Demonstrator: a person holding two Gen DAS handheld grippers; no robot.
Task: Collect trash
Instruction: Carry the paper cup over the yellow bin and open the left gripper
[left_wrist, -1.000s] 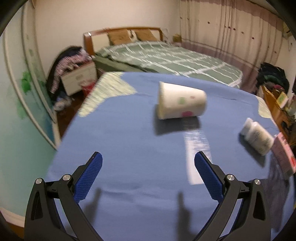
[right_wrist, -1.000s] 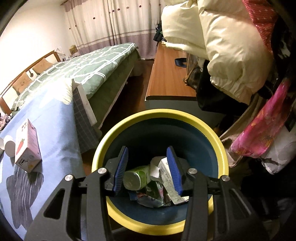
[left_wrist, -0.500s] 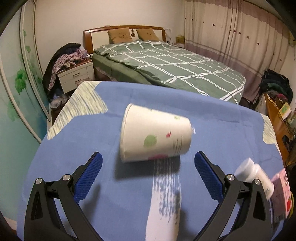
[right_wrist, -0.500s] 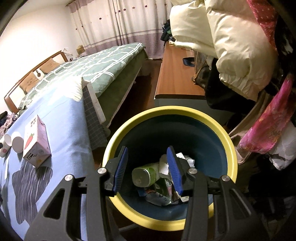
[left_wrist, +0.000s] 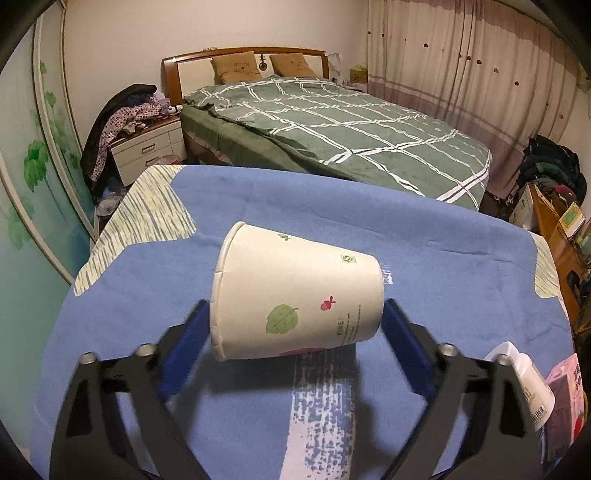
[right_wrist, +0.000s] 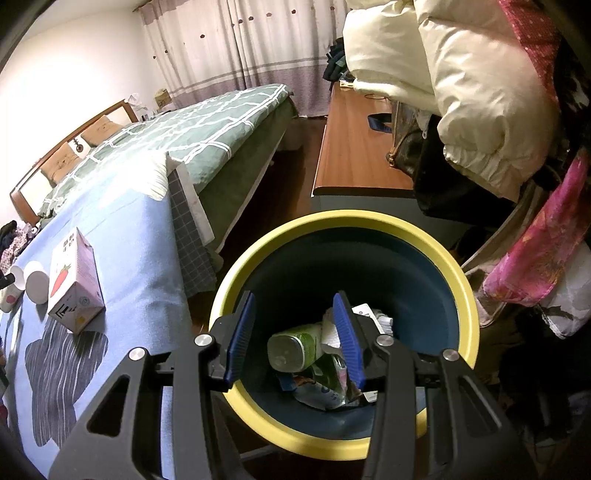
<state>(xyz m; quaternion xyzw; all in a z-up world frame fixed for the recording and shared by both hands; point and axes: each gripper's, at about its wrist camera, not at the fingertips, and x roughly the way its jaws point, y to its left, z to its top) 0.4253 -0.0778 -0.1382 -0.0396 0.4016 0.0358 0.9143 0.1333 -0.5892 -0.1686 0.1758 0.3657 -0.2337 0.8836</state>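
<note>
Two hand-held grippers were in your hands at inspection. Your left hand-held gripper (left_wrist: 295, 343) was closing its jaws around a white paper cup printed with a green leaf and red berries (left_wrist: 295, 299), which lay on its side on the blue-cloth-covered surface (left_wrist: 443, 266), rim to the left of the view and base to the right. The blue pads (left_wrist: 184, 347) stood either side of the cup, at rim and base; motion blur hid whether they had yet made contact, and no squeeze showed in the cup wall. A white plastic bottle (left_wrist: 524, 380) lay on the surface at the right edge of the view, behind the gripper's right arm, with a pink printed carton (left_wrist: 569, 398) just beside it.

Your right hand-held gripper (right_wrist: 293, 332) hung over a round dark-blue bin with a yellow rim (right_wrist: 458, 280), its jaws partly spread and gripping nothing. Inside the bin lay a green-labelled bottle (right_wrist: 295, 347), crumpled white paper (right_wrist: 328, 332) and foil wrappers (right_wrist: 325, 387). To the left of the bin in that view, the pink carton with a strawberry print (right_wrist: 74, 284) stood on the blue surface (right_wrist: 129, 236), the white bottle (right_wrist: 35, 286) touching or just beside it.

A bed with a green checked cover (left_wrist: 351, 125) stood behind the surface.
</note>
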